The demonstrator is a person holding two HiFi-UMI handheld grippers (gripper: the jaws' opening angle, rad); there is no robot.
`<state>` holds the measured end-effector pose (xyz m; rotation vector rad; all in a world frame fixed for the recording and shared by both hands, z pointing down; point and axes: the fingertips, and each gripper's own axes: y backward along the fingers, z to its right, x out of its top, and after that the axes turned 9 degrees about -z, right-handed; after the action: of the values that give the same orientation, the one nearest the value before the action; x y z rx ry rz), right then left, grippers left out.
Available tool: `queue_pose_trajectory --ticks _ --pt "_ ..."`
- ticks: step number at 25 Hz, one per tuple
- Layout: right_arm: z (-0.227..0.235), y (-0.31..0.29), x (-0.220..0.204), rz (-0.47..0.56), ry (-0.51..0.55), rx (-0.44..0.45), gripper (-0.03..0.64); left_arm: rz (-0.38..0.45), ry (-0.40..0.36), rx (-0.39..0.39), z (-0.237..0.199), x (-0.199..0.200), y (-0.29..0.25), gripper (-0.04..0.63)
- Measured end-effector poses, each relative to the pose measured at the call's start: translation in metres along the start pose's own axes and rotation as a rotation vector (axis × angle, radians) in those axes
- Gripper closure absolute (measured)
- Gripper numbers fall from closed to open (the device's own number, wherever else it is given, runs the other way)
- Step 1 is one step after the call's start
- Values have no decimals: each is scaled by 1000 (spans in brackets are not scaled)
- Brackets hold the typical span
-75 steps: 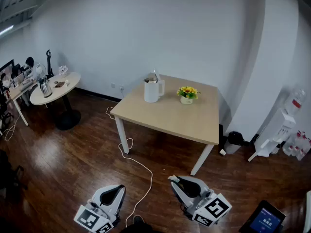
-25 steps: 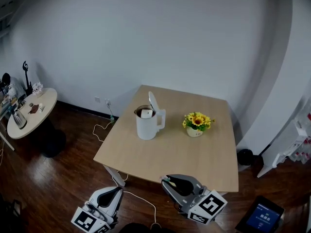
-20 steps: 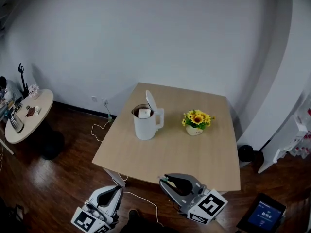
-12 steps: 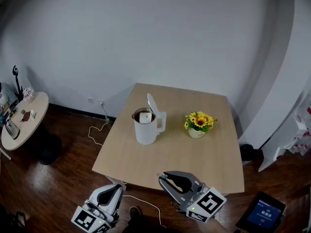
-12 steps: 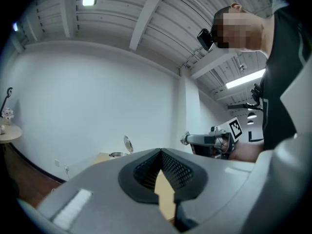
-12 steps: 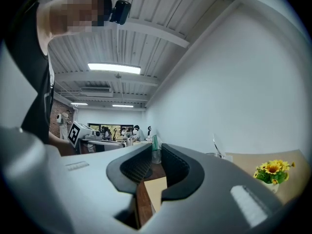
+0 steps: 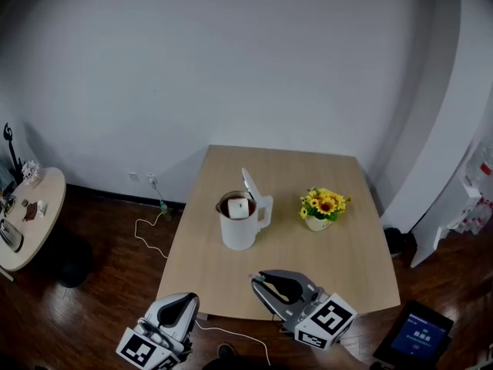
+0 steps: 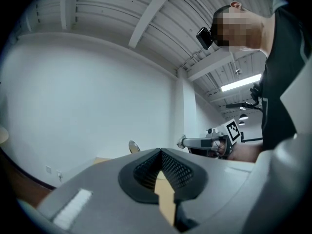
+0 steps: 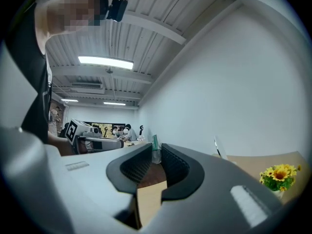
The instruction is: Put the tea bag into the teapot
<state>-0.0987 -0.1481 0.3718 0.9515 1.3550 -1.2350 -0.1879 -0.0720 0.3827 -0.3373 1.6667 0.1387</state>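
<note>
Two grippers hang on the near side of the white teapot (image 7: 240, 226), which stands on the table (image 7: 354, 268) with its lid tipped up. The right gripper (image 7: 260, 279), the closer one to the teapot, pinches a small tea bag (image 9: 155, 149) with a green tag between its jaw tips, apart from the teapot's mouth. The left gripper (image 7: 189, 299), further from the teapot and past the table's edge, has its jaws pressed together. A pot of yellow flowers (image 7: 324, 210) stands just right of the teapot.
</note>
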Motion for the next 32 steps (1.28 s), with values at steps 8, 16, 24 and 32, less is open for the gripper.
queue_pose_trajectory --ticks 8,16,24,32 --pt "16 -48 9 -3 -13 -77 554 -1 10 -58 -53 3 -5 591" --pt "44 -72 11 -31 -35 -102 554 -28 44 -118 -73 9 -34 591" --pt "85 -92 11 -35 -46 -79 554 -44 38 -91 -91 16 -78 591" --pt "84 -110 17 -33 -31 -94 554 -44 11 -74 -106 30 -80 591"
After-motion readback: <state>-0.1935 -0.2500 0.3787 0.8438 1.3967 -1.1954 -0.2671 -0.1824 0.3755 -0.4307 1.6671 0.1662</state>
